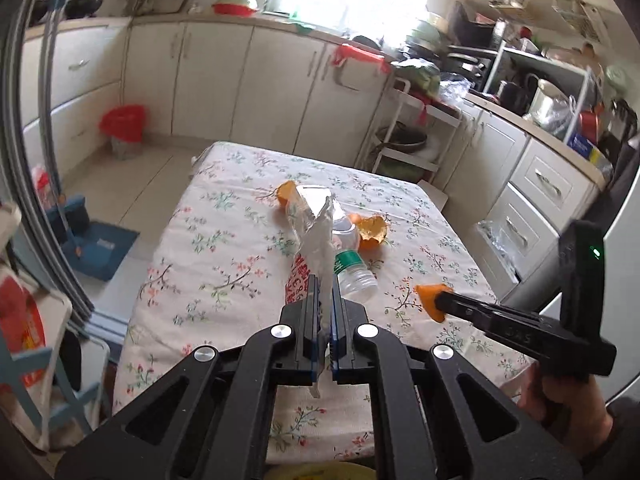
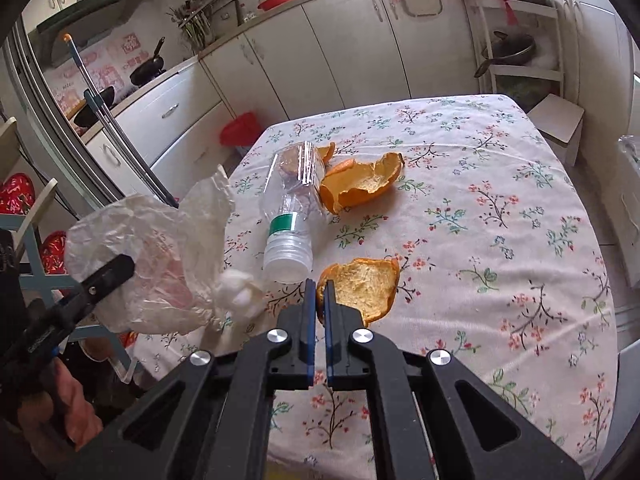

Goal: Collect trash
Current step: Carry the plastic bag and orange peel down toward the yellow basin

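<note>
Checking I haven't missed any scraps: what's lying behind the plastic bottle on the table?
Behind the bottle, a small orange peel peeks past its base; a large peel lies beside it. Seen through the clear base is a brownish patch, unidentifiable. The cloth under the bottle is covered.

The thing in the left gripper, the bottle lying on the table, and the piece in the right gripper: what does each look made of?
Wrapper in the left gripper: thin translucent plastic film, probably, judging by its crinkles and soft sheen.
Bottle: clear glossy plastic, ribbed, with a green label band.
Piece in the right gripper: orange peel, with matte pale pith inside and an orange rind edge.
</note>
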### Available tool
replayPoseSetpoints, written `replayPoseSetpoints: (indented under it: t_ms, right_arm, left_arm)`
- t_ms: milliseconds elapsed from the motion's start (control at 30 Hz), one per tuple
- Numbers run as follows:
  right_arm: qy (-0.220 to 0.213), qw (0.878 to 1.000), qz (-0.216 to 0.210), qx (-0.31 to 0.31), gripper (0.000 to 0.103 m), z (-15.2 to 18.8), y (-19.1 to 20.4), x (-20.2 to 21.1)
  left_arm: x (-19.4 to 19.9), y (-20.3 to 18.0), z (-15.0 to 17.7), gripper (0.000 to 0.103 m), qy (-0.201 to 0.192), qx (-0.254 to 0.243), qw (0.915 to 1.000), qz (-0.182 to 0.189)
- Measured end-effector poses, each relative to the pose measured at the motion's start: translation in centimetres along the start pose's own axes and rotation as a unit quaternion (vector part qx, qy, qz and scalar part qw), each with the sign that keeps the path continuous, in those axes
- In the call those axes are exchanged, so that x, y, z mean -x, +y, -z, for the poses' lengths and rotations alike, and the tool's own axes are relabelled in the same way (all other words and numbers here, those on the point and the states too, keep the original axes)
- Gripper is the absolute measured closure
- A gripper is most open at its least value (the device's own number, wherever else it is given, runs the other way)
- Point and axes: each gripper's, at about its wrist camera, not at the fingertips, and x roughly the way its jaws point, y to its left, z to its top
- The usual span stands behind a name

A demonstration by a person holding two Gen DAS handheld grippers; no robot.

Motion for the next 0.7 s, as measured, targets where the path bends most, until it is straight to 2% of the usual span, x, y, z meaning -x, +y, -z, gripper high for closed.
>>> replayPoseSetpoints:
  t_ms: [233,433,700]
  right_arm:
    - [-0.019,0.999,-0.011,-0.025,0.099,1.2,-1.0,2.4]
    - [-0.045,0.998,-0.037,-0.04,0.099,2.7,-1.1,4.7]
    - [-0.07,0.995,-0.061,-0.04,0.099,5.5,-0.1,7.3]
  left_arm:
    - [2.0,1.5,0.1,0.099,-0.023,0.032,0.9992,-0.001]
    - [4.3,1.5,0.4,0.099,-0.045,0.034,0.9984,0.007]
    - [6.8,1.4,2.5,0.099,-0.045,0.036,0.9982,0.013]
